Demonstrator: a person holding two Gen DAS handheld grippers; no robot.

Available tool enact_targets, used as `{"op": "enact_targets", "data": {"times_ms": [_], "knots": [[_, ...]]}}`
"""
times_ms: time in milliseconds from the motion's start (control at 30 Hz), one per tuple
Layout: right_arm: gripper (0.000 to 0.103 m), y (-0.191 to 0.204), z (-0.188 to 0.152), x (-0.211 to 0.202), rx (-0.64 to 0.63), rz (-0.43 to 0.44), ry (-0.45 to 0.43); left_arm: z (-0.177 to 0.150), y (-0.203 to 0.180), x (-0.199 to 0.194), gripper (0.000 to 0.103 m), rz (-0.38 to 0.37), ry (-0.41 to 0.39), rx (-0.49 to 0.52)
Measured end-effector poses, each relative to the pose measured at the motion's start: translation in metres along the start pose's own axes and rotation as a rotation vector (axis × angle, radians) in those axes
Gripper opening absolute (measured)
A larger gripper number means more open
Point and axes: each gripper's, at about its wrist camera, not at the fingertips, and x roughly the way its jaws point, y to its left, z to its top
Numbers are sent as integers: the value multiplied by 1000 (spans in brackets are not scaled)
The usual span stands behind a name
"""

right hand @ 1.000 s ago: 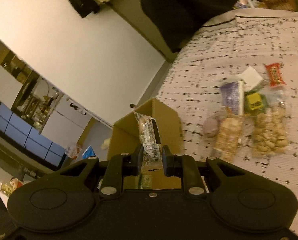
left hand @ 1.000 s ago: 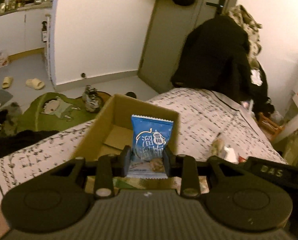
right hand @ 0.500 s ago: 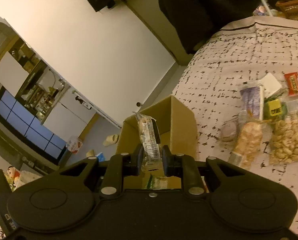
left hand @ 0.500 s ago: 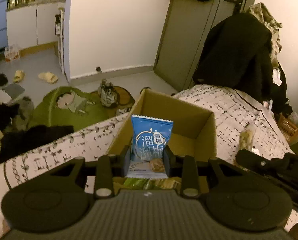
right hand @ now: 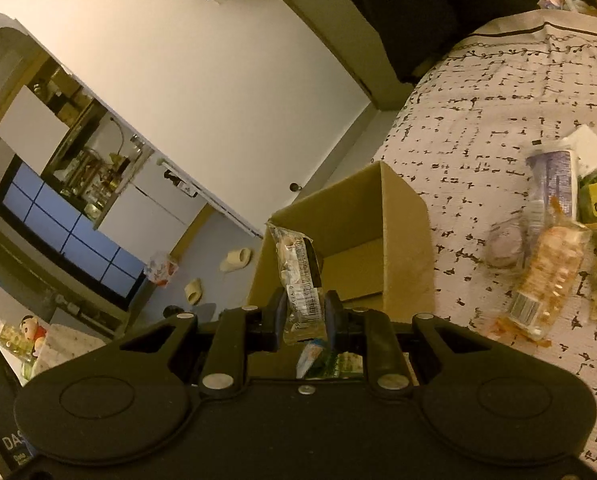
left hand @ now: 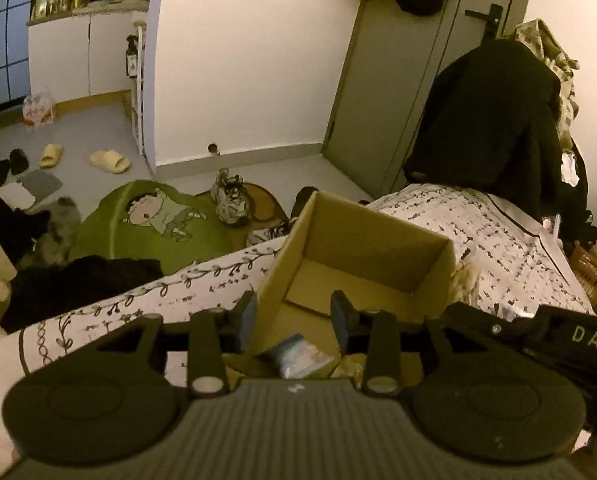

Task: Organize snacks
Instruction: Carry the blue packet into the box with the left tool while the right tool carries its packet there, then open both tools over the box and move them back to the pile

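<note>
Left gripper [left hand: 292, 316] has just sprung wide, empty, and the blue packet [left hand: 300, 356] it carried now lies inside the cardboard box [left hand: 362, 240] — one more snack filed. Right gripper [right hand: 305, 314] keeps its clear-wrapped snack [right hand: 298, 272] pinched above the box; probably next in.

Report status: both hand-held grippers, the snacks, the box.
Left hand-held gripper open, blue snack packet lying in cardboard box. Right hand-held gripper shut on clear wrapped snack over box. Nothing blocking; more snacks on bed.
</note>
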Motion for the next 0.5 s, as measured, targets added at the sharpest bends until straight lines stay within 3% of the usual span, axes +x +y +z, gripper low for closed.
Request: {"op": "enact_targets", "data": {"times_ms": [100, 167, 267, 333, 500], "knots": [[22, -1, 1, -1, 5, -11, 0, -2, 0, -4, 39, 4, 9, -12], [29, -1, 2, -2, 10, -7, -9, -5, -2, -8, 45, 14, -5, 2], [51, -3, 4, -8, 20, -7, -29, -9, -1, -13, 65, -25, 8, -28], [56, -3, 7, -16, 34, -6, -57, -9, -4, -15, 75, -8, 9, -35], [71, -3, 16, -34, 48, -2, -97, -4, -16, -21, 77, -20, -4, -20]]}}
